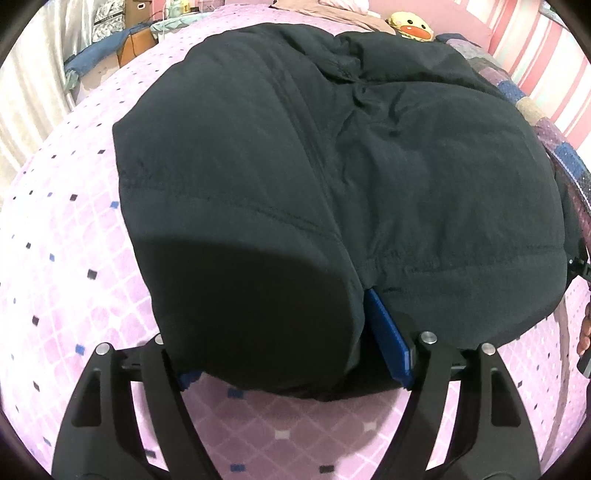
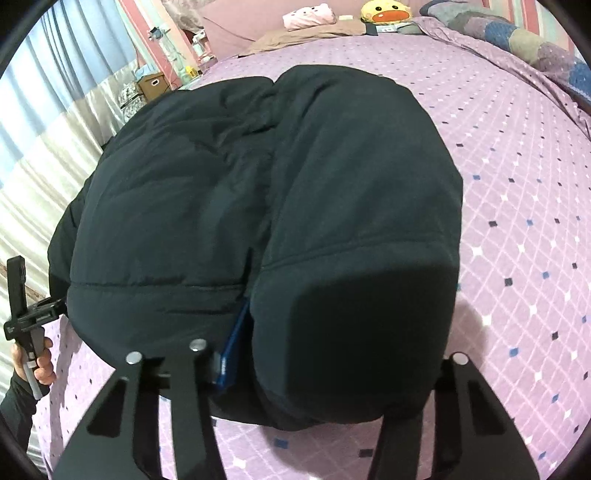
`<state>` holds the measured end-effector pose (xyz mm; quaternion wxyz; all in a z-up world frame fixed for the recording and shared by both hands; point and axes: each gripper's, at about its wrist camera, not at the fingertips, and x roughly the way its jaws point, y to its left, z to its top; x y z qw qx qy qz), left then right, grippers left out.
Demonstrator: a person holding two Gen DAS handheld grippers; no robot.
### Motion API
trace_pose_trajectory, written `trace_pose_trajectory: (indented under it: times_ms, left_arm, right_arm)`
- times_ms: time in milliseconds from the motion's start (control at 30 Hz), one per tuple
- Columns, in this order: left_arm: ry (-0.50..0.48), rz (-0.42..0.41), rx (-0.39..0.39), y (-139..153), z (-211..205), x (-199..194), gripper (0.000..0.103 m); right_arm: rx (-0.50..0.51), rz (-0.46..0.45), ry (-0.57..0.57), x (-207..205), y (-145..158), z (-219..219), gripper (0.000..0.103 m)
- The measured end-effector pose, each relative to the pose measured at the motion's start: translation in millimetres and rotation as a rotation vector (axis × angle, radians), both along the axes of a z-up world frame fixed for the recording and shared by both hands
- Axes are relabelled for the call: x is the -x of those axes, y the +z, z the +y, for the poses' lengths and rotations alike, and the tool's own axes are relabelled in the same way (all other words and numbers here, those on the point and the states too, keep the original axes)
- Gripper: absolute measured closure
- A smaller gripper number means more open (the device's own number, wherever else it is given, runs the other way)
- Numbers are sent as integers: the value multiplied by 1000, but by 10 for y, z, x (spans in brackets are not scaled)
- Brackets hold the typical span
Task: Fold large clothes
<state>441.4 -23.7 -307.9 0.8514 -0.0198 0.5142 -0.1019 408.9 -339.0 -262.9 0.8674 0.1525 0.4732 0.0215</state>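
Roughly centred on the pink-lilac checked bedspread (image 1: 62, 258) lay the black padded jacket (image 1: 295, 166), both side panels turned in toward its middle seam. Left gripper (image 1: 295, 354) sat at the jacket's 6 o'clock hem; a thick fold filled the gap between its fingers, one blue pad (image 1: 391, 343) showing against the cloth at 5 o'clock, the other mostly hidden. Whether the pads pressed the fold could not be told. Right gripper (image 2: 332, 365) likewise straddled a bulky fold at the near hem, blue pad (image 2: 231, 354) against the fabric at 7 o'clock, far finger buried; grip not readable. A hand (image 2: 38, 363) on the other tool showed at 8 o'clock. Yellow duck plush (image 2: 386, 11) rested at 12 o'clock, beyond the jacket
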Motion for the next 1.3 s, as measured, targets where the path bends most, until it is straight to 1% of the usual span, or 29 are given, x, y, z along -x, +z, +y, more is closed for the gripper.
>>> trace_pose_trajectory:
  times_ms: [167,400,433,500,533,700,767,867,967,1067,1167,1300]
  left_arm:
    - [22,15,40,-65,68,39,26]
    - [24,31,45,-45,49,-37,26]
    - [23,33,50,-32,40,-53,27]
    - [17,37,66,-41,23,-85,32]
    - [9,35,67,-33,2,-91,37]
    - [-27,26,32,6,-110,-174,50]
    - [-43,21,18,36,-140,-188,58]
    - [-54,11,-11,79,-201,-204,64]
    - [-60,5,-32,130,-264,-212,69]
    - [-58,1,-48,174,-316,-211,71]
    - [-59,-10,-83,243,-425,-125,72]
    - [-53,-12,-90,298,-471,-50,72]
  right_arm:
    - [23,2,-8,12,-5,52,52]
    - [4,1,-16,12,-11,-3,51]
    - [-2,0,-17,92,-16,-104,50]
    - [-9,0,-21,77,-28,-106,49]
    - [-12,0,-23,88,-33,-132,49]
    - [-19,1,-26,120,-23,-169,48]
    - [-14,-1,-25,139,-24,-178,48]
    - [-1,-4,-24,167,-10,-186,49]
    - [15,-9,-23,180,10,-144,51]
    - [25,-8,-23,179,36,-101,54]
    - [40,-7,-18,183,56,-68,55]
    - [56,-11,-18,191,72,-27,57]
